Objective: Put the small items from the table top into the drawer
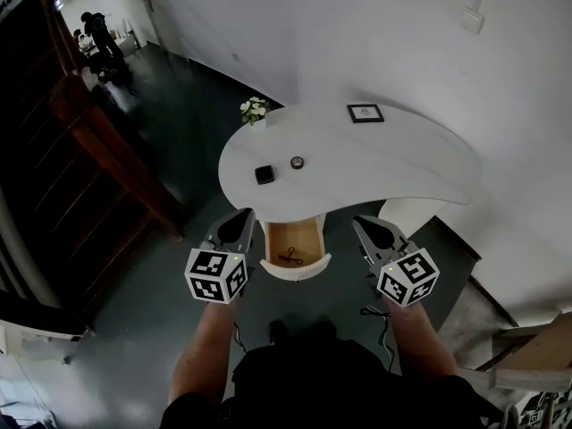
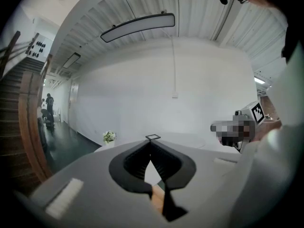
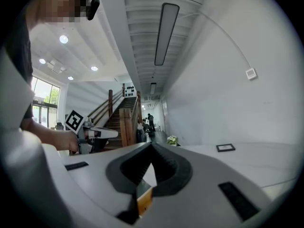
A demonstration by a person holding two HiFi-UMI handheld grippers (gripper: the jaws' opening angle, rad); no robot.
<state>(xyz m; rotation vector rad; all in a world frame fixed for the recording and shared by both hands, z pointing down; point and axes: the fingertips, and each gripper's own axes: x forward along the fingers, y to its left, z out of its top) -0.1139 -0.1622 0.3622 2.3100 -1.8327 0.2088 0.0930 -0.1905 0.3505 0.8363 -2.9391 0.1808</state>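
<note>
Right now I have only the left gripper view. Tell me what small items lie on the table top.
Observer: Two show in the head view: a black square item and a small round item. They lie apart on the table, toward that view's left.
Operator: Report the drawer.
Observer: The drawer stands pulled out under the table's near edge, and a small dark thing already lies in it.
Operator: Give me the right gripper's jaws.
Observer: The right gripper has its jaws together, with nothing between them.
</note>
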